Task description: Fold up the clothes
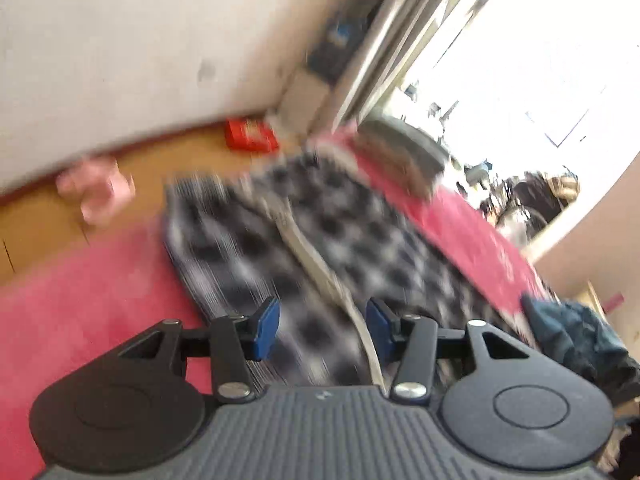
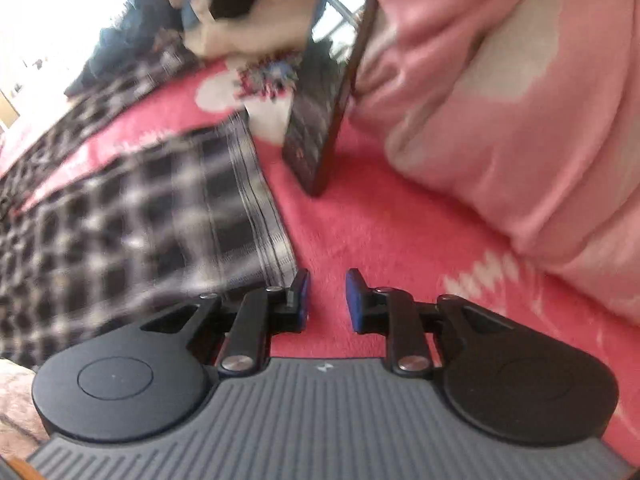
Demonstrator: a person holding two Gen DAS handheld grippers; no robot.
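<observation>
Both hand-held units were of the same build. The left gripper (image 1: 323, 330) had a grey ribbed housing bearing a small pale mark at its top edge, flanked by two round black discs, each with an embossed ring. Black link arms, fastened by silver screws, ran to two fingers (image 1: 267, 328) faced with blue pads. The right gripper (image 2: 327, 300) showed the same grey ribbed housing, black discs, silver screws and blue-padded fingers (image 2: 354, 300). No cables or sleeves were visible in either view.

left gripper (image 1: 323, 332) jaws apart | over checked garment (image 1: 280, 248) | red blanket (image 1: 80, 300)
</observation>
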